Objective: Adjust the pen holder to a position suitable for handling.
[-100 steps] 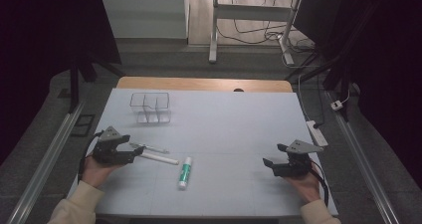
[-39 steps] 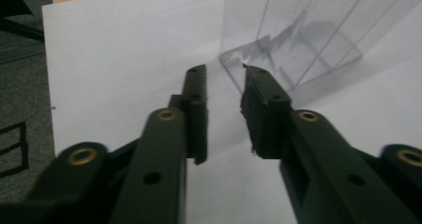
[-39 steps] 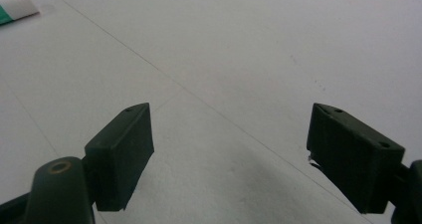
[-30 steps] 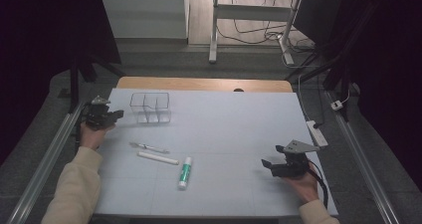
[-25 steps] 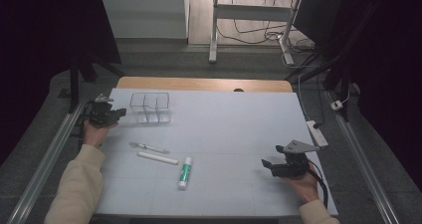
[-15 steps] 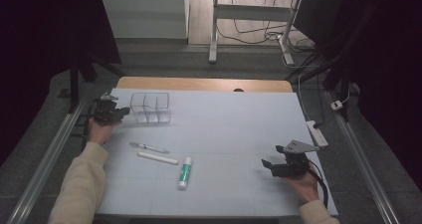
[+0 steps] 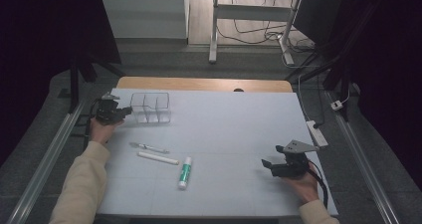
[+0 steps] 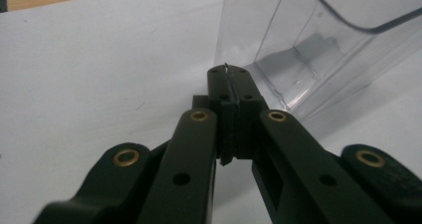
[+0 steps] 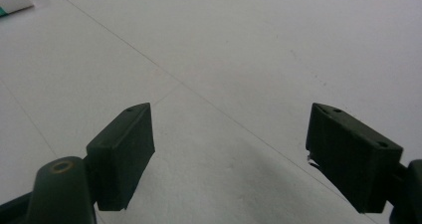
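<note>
A clear plastic organizer (image 7: 150, 107) stands near the far left corner of the white table (image 7: 234, 119). Thin walls divide it into compartments that run side by side; through its transparent sides the table shows, and nothing can be seen lying in any compartment. In the left gripper view the nearest compartment (image 8: 318, 40) rises just beyond the jaws, its rim dark-edged and its floor bare.

The left gripper (image 7: 121, 112) sits just beside the organizer's left end, held in the person's left hand (image 7: 99, 130), whose cream sleeve (image 7: 82, 181) reaches in from the bottom of the high view. Its jaws are pressed together with nothing between them; the left gripper view shows the two pads meeting flat, their tip (image 8: 228, 74) very close to the lower corner of the container's wall. Whether the tip touches the plastic cannot be told.

The right gripper (image 7: 267, 165) rests low over the near right part of the table, well apart from the organizer. Its jaws stand wide, and the right gripper view shows bare table surface between the two pads (image 9: 124, 149).

Three things lie loose on the table in front of the organizer, outside it: a thin pen-like item (image 7: 148, 147), a white stick (image 7: 158, 158) just nearer, and a white tube with a green label (image 7: 185, 172) nearest the person.
</note>
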Demonstrator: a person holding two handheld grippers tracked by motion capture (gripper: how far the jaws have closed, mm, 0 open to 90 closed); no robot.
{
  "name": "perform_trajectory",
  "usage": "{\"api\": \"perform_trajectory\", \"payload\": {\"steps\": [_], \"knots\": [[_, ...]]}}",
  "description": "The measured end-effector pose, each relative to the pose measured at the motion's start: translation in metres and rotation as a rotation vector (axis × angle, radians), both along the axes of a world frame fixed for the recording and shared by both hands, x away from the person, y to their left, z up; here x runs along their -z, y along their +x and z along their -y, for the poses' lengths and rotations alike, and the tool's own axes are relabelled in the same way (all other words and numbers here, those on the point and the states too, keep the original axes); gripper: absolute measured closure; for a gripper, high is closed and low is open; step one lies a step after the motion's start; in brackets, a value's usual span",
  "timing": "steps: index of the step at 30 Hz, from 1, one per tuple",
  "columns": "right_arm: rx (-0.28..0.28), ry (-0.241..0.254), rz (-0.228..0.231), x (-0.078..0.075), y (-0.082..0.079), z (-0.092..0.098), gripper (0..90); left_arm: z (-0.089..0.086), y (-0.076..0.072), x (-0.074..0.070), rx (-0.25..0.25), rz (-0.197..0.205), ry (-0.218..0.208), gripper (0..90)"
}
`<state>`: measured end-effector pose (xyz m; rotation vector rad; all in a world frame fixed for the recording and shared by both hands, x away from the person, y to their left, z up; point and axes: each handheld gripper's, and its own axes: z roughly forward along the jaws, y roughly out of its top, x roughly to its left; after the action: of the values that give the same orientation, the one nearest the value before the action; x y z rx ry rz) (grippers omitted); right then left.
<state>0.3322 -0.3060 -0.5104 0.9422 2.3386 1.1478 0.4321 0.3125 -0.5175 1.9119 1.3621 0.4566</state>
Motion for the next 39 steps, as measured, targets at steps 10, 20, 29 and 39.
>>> {"api": "perform_trajectory", "payload": {"steps": [10,20,29,39], "knots": [[-0.002,-0.002,-0.001,0.000,0.000,0.000,18.2,0.002,0.000,-0.002,0.007,0.002,0.002,89.0],[-0.003,-0.002,-0.002,0.000,0.000,-0.001,18.3,0.003,0.001,-0.002,0.006,-0.001,-0.005,89.0],[-0.002,-0.002,-0.003,0.000,0.000,0.000,18.3,0.010,0.003,-0.001,0.020,-0.005,0.001,89.0],[-0.003,0.002,-0.006,0.001,0.001,0.000,18.3,0.020,0.006,-0.002,0.041,-0.006,0.012,89.0]]}}
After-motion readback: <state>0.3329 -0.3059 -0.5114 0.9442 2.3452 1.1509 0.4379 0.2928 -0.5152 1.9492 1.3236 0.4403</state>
